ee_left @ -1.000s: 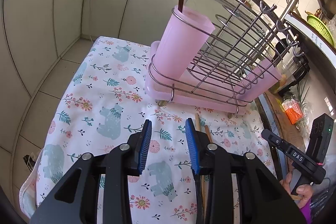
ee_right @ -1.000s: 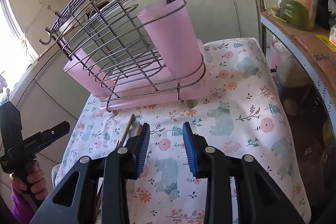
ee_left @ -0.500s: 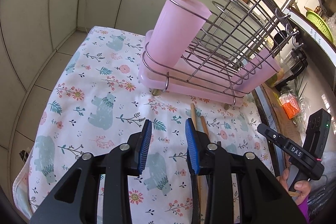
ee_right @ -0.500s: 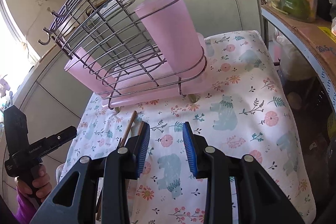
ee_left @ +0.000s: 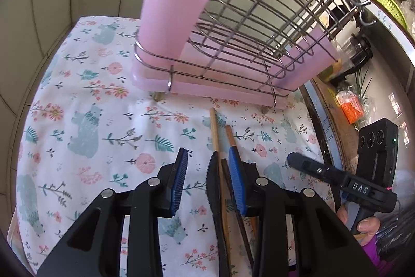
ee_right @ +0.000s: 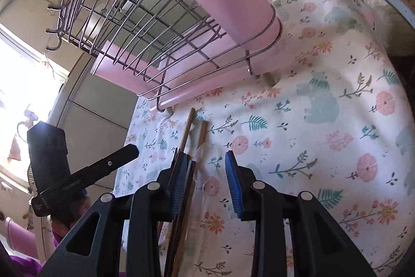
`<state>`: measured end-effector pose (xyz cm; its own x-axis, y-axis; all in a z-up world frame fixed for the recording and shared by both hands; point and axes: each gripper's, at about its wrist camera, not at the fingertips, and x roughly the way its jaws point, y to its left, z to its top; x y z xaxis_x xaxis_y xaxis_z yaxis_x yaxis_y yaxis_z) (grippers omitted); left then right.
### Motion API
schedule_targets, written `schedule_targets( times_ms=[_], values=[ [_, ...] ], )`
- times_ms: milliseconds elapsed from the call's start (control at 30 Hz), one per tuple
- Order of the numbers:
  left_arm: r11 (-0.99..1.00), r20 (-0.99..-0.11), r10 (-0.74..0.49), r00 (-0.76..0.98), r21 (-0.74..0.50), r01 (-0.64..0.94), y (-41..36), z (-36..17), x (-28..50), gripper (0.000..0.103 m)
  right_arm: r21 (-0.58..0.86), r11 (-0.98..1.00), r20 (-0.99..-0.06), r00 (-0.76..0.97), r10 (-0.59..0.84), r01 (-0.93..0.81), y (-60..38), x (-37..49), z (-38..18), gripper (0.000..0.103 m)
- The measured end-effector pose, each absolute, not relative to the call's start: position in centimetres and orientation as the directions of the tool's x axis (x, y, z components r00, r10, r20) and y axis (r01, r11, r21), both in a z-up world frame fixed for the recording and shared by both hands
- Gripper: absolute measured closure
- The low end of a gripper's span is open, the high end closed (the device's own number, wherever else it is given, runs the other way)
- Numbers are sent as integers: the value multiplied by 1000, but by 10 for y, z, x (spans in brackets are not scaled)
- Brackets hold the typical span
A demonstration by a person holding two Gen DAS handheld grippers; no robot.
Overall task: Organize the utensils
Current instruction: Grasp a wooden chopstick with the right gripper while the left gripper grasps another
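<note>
A dark stick is held in the pink cup (ee_left: 179, 7) of the wire rack (ee_left: 259, 25) — the chopsticks (ee_left: 216, 136) and black knife (ee_left: 214, 188) are left on the cloth (ee_left: 85, 100) below it. Both grippers, left (ee_left: 208, 170) and right (ee_right: 206, 168), are seen released and empty — since the earlier frames they have been brought lower, closer to the utensils

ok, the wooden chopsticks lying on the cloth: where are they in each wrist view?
Left wrist: chopsticks lower centre, running down beside the left gripper's right finger.
Right wrist: chopsticks left of centre, running under the right gripper's left finger.
Shared landmark: the wire rack, just beyond their tips.
</note>
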<state>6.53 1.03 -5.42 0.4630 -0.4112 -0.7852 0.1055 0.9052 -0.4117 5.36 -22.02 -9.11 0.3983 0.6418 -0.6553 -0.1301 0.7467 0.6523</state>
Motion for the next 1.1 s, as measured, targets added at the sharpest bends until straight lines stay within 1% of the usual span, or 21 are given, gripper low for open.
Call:
schedule_targets(
  times_ms=[267, 433, 500, 567, 600, 800, 967, 1033, 1100],
  values=[
    [906, -803, -415, 427, -407, 114, -4, -61, 81, 70, 695, 708, -655, 296, 696, -126, -192, 64, -109, 72],
    [896, -811, -437, 389, -433, 104, -6, -67, 90, 70, 679, 722, -675, 274, 686, -136, -175, 71, -116, 77],
    [899, -817, -431, 384, -427, 101, -8, -68, 93, 70, 669, 729, -683, 269, 679, -145, -171, 72, -117, 90],
    [901, -824, -427, 374, -423, 97, -8, -70, 97, 70, 653, 744, -697, 271, 664, -144, -168, 73, -120, 100],
    [901, -826, -427, 367, -424, 94, -9, -72, 100, 70, 657, 741, -694, 272, 667, -140, -170, 73, -121, 102],
    [906, -850, -420, 319, -416, 85, -21, -82, 122, 70, 680, 725, -673, 300, 676, -108, -187, 74, -120, 103],
    [925, -874, -378, 306, -367, 93, -38, -91, 141, 70, 694, 714, -661, 311, 683, -95, -197, 74, -119, 102],
    [938, -886, -348, 305, -333, 100, -46, -95, 147, 75, 694, 713, -660, 311, 684, -95, -199, 73, -118, 100],
    [946, -897, -324, 302, -309, 99, -52, -101, 151, 88, 686, 721, -666, 312, 677, -99, -200, 73, -117, 99]
  ],
)
